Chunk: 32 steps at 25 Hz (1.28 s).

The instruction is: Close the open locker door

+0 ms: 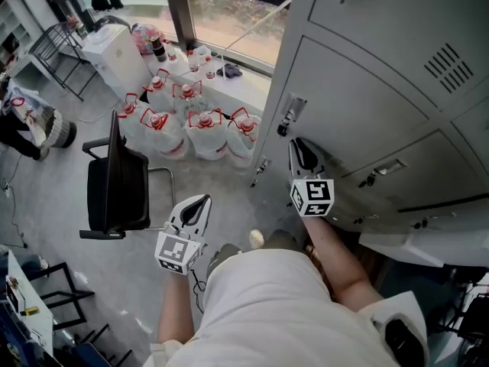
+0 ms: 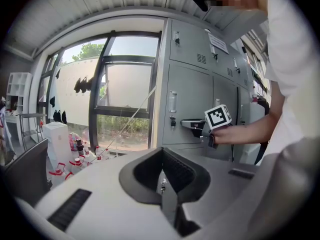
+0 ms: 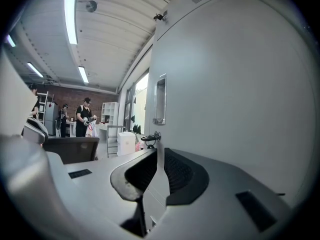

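The grey locker door belongs to a bank of lockers on my right. In the left gripper view this door looks about flush with its neighbours. My right gripper lies along the door's face, its tips just beside the lock. The left gripper view has the right gripper level, pointing left, touching the door. In the right gripper view the door fills the right side, and the keyed lock sits just past the gripper. Its jaws stand a narrow slit apart, with nothing clamped. My left gripper hangs over the floor, apart from the lockers, also barely parted and holding nothing.
Several water jugs stand on the floor by the window. A black office chair is to my left, with a white appliance behind it. A pale panel juts from the lockers low on the right. People stand far off.
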### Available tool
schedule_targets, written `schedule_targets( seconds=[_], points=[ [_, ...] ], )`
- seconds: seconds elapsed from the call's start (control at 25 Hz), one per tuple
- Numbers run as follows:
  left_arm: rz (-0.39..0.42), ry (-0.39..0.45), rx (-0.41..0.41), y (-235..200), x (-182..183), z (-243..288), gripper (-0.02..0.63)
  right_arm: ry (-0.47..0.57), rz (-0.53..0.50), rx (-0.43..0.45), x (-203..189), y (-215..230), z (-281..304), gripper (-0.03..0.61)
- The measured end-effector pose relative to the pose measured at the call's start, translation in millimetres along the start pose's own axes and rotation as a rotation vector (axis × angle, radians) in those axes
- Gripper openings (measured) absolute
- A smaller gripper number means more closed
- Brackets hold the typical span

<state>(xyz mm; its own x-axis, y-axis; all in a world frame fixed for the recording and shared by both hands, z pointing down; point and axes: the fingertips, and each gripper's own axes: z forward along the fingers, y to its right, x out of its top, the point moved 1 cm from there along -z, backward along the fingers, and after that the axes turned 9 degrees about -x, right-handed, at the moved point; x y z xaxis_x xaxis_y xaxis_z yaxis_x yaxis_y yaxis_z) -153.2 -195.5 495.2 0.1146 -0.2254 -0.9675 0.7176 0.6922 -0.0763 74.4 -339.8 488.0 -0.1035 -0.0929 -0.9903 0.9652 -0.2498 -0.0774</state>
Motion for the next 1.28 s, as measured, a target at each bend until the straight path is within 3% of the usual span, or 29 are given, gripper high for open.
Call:
schedule_targets(
  seconds=[0.48, 1.28],
  points=[
    [0.044, 0.002, -0.107, 19.6, 5.6, 11.2, 0.003, 0.006, -0.016, 0.117, -4.8, -34.7, -61.9, 0.021],
    [0.190, -0.017, -0.393, 89.5, 18.7, 53.4, 0.003, -0.048, -0.088, 0.048, -19.2, -37.6, -187.3, 0.012]
  ],
)
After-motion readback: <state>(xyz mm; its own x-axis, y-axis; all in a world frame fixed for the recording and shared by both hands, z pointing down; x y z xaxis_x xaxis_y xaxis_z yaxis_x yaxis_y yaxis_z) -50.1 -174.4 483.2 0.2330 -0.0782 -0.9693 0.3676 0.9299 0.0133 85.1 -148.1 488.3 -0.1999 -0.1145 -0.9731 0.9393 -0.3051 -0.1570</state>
